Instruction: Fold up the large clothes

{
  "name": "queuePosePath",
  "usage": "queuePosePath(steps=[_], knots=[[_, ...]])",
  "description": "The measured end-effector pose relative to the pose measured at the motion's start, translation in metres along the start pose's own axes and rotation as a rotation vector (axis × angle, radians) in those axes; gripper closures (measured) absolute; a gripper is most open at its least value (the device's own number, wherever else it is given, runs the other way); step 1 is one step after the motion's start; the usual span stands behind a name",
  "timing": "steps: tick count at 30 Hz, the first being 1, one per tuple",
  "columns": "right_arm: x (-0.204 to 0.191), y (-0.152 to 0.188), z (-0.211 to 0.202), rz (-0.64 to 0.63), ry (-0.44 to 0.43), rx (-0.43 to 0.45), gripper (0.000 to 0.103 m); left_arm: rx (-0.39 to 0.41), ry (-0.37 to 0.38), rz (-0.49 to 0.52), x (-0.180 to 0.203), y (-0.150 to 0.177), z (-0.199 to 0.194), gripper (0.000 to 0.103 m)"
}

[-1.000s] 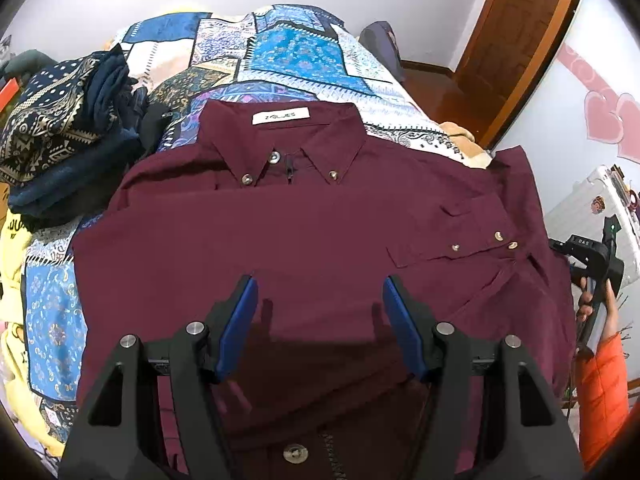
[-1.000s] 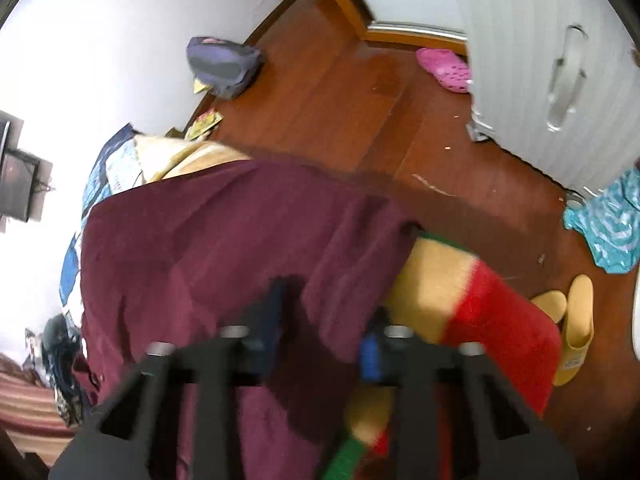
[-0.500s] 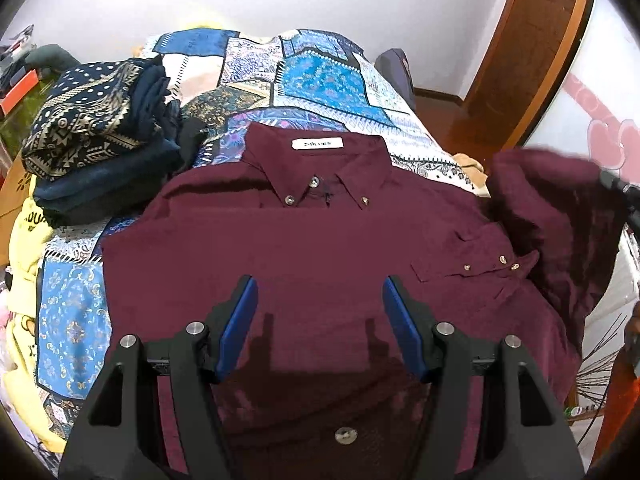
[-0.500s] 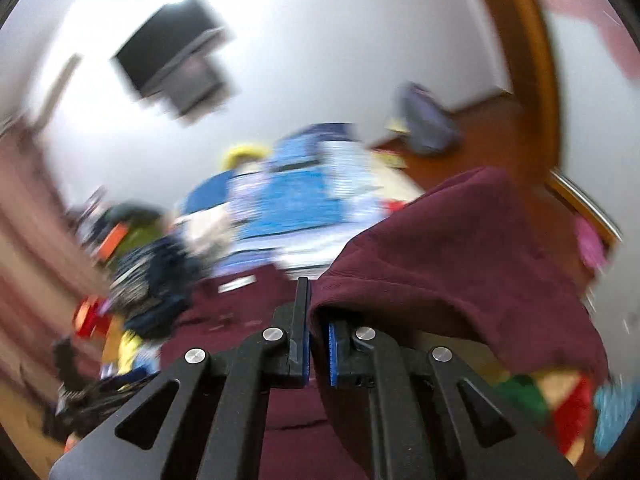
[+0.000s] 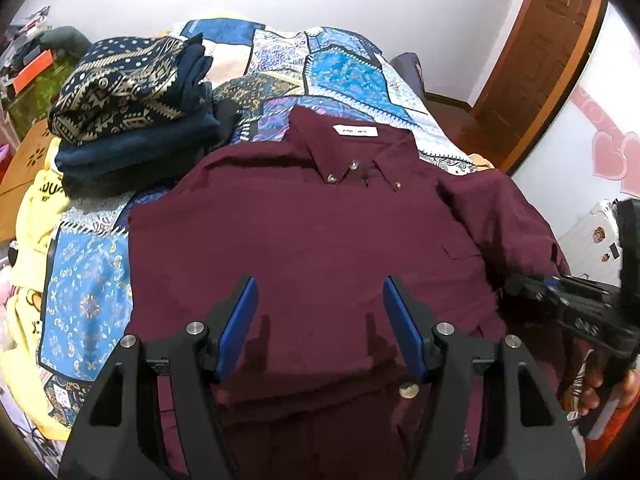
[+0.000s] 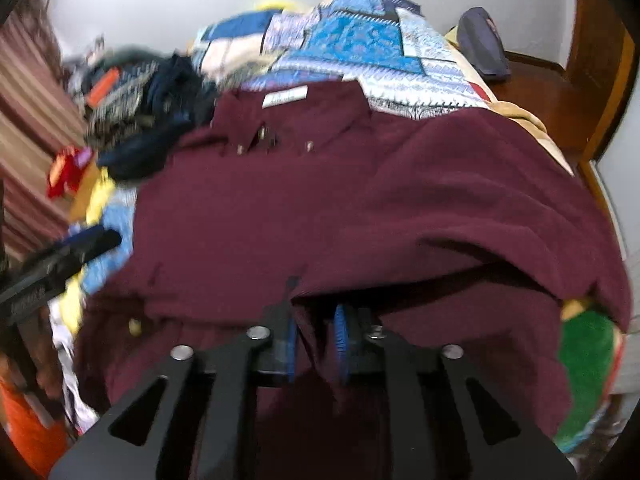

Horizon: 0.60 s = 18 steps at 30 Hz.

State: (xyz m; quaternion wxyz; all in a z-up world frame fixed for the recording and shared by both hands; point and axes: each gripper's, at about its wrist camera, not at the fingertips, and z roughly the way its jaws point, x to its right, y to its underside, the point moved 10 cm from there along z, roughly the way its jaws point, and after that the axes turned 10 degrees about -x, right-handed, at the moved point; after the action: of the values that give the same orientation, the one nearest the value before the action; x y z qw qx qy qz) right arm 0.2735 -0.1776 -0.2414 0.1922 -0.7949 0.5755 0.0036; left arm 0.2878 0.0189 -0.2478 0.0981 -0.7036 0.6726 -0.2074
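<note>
A maroon button-down shirt (image 5: 320, 240) lies face up on the bed, collar at the far end. Its right sleeve (image 5: 500, 216) is folded in over the chest pocket side. My left gripper (image 5: 319, 292) hovers open above the lower front, nothing between its blue pads. In the right wrist view the sleeve (image 6: 460, 208) drapes across the shirt (image 6: 240, 208) toward my right gripper (image 6: 315, 320). Its jaws are opening, with a fold of sleeve cloth still between the pads. The right gripper (image 5: 568, 304) also shows at the shirt's right edge, blurred.
A stack of folded dark patterned clothes (image 5: 132, 112) sits at the far left on the patchwork quilt (image 5: 340, 68). Yellow garments (image 5: 36, 208) hang off the left edge. A wooden door (image 5: 540, 40) and white suitcase (image 5: 592, 224) stand right. A green and red blanket (image 6: 584, 360) lies under the shirt's right side.
The right gripper rolled and carried the sleeve from the bed's right edge up and over onto the shirt front, then loosened its jaws. The left gripper drifted slightly and stayed open.
</note>
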Motion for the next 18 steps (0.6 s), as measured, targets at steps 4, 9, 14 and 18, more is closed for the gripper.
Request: queuePosePath(steps=[4, 9, 14, 18], knots=[[-0.007, 0.006, -0.028, -0.093, 0.052, 0.049, 0.069, 0.021, -0.025, -0.004, 0.001, 0.0, -0.002, 0.039], [0.012, -0.001, -0.076, -0.048, 0.076, 0.206, 0.047, 0.039, -0.042, 0.029, 0.013, -0.005, -0.008, 0.039], [0.072, -0.002, -0.097, 0.124, 0.097, 0.253, 0.045, 0.046, -0.051, 0.058, 0.026, -0.01, -0.009, 0.039], [0.123, 0.007, -0.095, 0.28, 0.093, 0.248, 0.045, 0.04, -0.046, 0.074, 0.037, -0.011, -0.004, 0.039]])
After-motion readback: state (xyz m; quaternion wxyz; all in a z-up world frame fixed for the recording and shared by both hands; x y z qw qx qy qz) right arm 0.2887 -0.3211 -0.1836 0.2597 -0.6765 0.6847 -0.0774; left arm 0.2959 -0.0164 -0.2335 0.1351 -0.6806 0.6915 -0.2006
